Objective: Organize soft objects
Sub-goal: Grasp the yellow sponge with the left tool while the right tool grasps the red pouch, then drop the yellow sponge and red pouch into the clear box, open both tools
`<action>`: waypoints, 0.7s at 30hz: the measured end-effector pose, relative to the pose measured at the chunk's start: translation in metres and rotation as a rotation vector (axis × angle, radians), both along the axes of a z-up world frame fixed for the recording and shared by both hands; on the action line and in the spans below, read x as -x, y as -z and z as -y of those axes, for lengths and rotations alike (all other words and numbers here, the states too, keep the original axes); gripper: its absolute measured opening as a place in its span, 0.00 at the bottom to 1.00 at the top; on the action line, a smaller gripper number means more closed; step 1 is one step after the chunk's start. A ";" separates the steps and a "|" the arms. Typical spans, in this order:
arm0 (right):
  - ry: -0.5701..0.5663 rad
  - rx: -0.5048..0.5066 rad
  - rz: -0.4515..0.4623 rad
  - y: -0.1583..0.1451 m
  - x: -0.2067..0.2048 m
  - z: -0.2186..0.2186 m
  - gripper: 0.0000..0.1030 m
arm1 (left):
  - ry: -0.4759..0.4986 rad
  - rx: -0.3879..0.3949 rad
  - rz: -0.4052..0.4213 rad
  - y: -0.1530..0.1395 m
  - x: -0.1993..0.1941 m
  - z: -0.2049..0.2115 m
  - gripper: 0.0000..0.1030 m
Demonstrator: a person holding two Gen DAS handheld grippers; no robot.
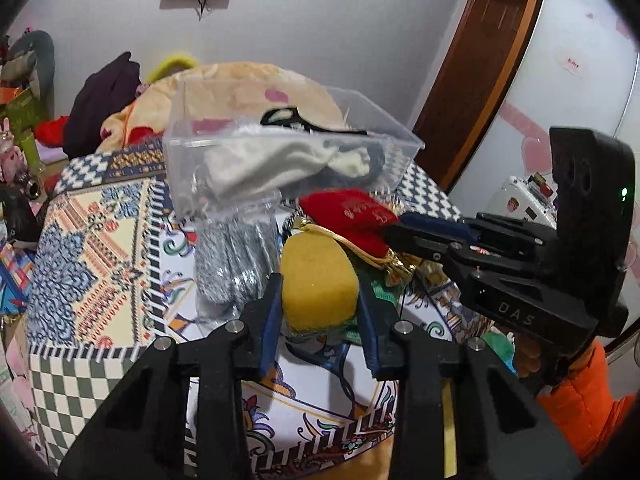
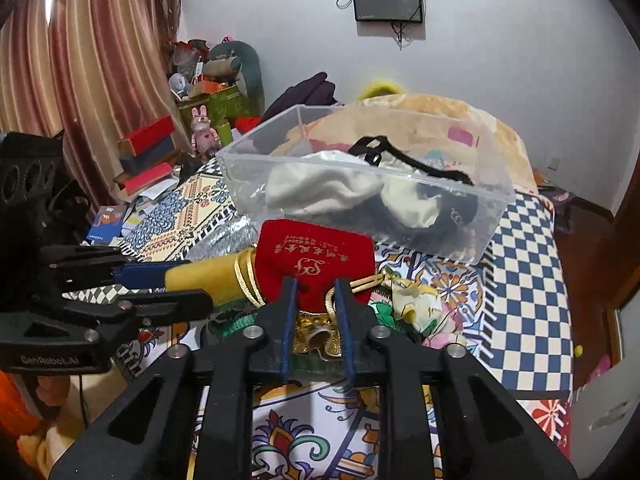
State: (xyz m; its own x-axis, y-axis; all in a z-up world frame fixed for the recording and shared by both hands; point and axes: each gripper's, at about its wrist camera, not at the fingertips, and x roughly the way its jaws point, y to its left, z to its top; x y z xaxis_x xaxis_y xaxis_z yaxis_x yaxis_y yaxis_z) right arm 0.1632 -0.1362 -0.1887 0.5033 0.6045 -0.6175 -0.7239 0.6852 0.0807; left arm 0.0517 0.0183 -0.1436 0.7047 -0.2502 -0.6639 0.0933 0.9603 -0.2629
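My left gripper [image 1: 318, 286] is shut on a yellow sponge [image 1: 316, 280], held just above the patterned cloth; it also shows in the right wrist view [image 2: 208, 276]. My right gripper [image 2: 316, 284] is shut on a red drawstring pouch [image 2: 316, 258] with gold cord; the pouch also shows in the left wrist view [image 1: 352, 216]. The two grippers meet nose to nose. Behind them a clear plastic box [image 2: 496, 196] holds white cloth [image 2: 320, 188] and black straps [image 2: 400, 160].
A silvery packet [image 1: 236, 264] lies left of the sponge. Green and floral fabrics [image 2: 416, 300] lie under the pouch. A big plush cushion [image 2: 440, 116] sits behind the box. Books and toys [image 2: 152, 160] clutter the far left.
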 end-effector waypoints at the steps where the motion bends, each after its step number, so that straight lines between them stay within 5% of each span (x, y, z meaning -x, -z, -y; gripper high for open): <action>1: 0.005 -0.004 0.009 -0.002 0.000 0.001 0.14 | -0.005 0.000 0.011 -0.003 0.001 -0.002 0.33; 21: 0.124 -0.123 0.206 -0.071 -0.007 0.028 0.12 | -0.134 -0.051 0.219 -0.071 -0.019 -0.036 0.33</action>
State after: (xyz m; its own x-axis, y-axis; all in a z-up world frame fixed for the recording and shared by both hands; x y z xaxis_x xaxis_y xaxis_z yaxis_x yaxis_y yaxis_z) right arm 0.1700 -0.1642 -0.1177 0.6857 0.5944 -0.4201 -0.6445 0.7640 0.0288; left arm 0.0707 0.0547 -0.0727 0.8577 -0.1151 -0.5012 0.0138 0.9794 -0.2013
